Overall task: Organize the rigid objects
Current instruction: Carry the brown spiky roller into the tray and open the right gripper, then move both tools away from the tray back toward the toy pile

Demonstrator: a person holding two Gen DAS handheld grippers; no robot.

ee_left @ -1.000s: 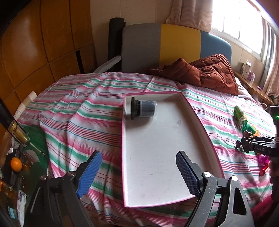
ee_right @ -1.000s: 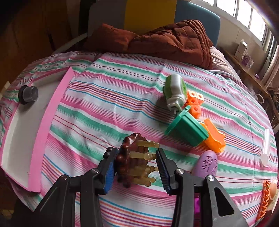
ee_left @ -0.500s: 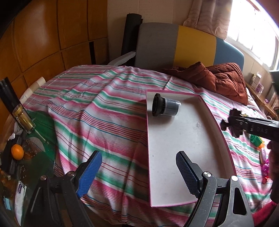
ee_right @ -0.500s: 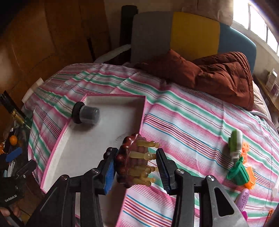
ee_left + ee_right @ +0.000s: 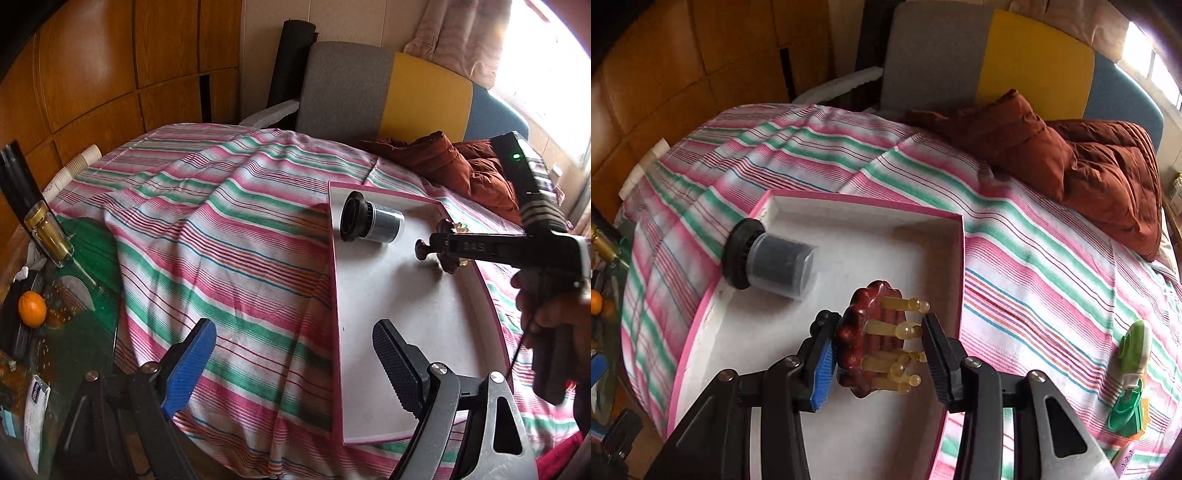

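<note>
A white tray with a pink rim (image 5: 956, 236) (image 5: 369, 369) lies on the striped bed. A grey cylinder with a black cap (image 5: 768, 258) (image 5: 369, 221) lies on its side in the tray's far left corner. My right gripper (image 5: 879, 347) is shut on a dark red scalp massager with amber prongs (image 5: 864, 339) and holds it just above the tray's right half; it also shows in the left wrist view (image 5: 448, 251). My left gripper (image 5: 291, 362) is open and empty, near the tray's front left edge.
A green-white gadget (image 5: 1134, 347) and a green toy (image 5: 1126, 410) lie on the bed right of the tray. A brown quilt (image 5: 1089, 147) lies at the back. A glass side table with a bottle (image 5: 48, 236) and an orange (image 5: 32, 308) stands at the left.
My right gripper carried the massager left from the bedspread to over the tray. My left gripper has swung left, so the tray now sits to its right.
</note>
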